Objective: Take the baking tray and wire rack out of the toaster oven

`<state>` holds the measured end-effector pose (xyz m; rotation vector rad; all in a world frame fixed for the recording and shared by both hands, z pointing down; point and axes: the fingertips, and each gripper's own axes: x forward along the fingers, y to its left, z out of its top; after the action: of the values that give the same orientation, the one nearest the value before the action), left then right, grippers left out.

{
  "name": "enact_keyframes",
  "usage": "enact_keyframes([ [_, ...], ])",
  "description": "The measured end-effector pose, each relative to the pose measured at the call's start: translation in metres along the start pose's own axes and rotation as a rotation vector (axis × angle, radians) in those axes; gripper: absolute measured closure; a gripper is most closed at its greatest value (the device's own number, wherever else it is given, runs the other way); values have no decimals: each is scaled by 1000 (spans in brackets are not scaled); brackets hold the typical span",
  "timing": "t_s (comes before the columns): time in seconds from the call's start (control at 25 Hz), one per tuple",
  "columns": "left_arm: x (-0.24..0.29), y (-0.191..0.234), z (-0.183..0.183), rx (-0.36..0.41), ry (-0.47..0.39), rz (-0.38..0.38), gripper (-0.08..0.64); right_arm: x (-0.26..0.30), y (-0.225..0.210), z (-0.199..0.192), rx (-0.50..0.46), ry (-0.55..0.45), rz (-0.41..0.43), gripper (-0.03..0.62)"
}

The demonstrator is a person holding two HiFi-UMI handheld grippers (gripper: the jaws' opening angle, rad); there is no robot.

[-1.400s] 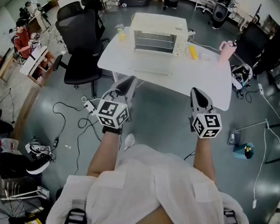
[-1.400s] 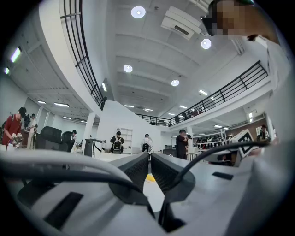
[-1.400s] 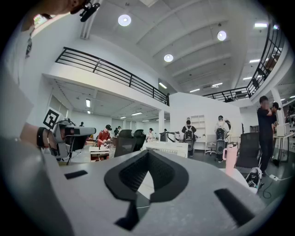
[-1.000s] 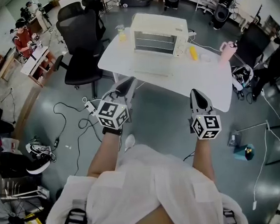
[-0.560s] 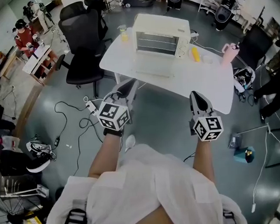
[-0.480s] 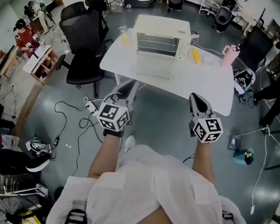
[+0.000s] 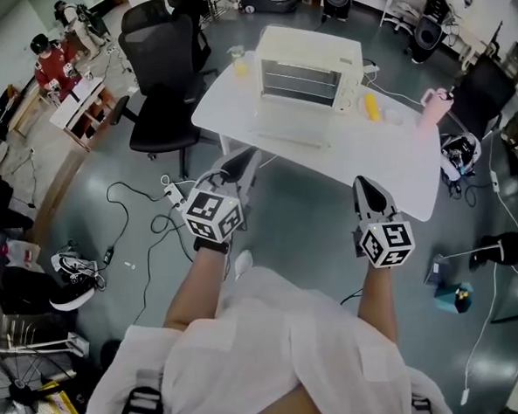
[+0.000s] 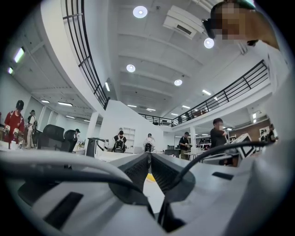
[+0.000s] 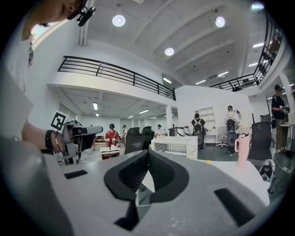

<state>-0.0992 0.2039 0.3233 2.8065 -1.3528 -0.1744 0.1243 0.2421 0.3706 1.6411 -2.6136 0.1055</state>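
Note:
The cream toaster oven stands at the back of a white table; it also shows small in the right gripper view. Its door seems to lie open in front, and thin rack bars show inside. I cannot make out a baking tray. Both grippers hang over the floor, short of the table's near edge and pointing toward it. My left gripper is shut and holds nothing. My right gripper is shut and holds nothing too.
On the table are a yellow object, a pink tumbler and a cup of yellow liquid. A black office chair stands left of the table. Cables and shoes lie on the floor.
The head view has drifted a little, so the table and oven sit slightly further right in the picture. Both grippers have stayed shut in front of the body.

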Motion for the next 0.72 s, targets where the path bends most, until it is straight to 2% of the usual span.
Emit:
enact_keyframes([
  [0.36,33,12,-6,-10,-3,-5,540,23,-21,-5,5,4,-3,589],
  [0.72,100,61,-23,-41,-21,-30,540,96,-46,-7,-41,15,-16,589],
])
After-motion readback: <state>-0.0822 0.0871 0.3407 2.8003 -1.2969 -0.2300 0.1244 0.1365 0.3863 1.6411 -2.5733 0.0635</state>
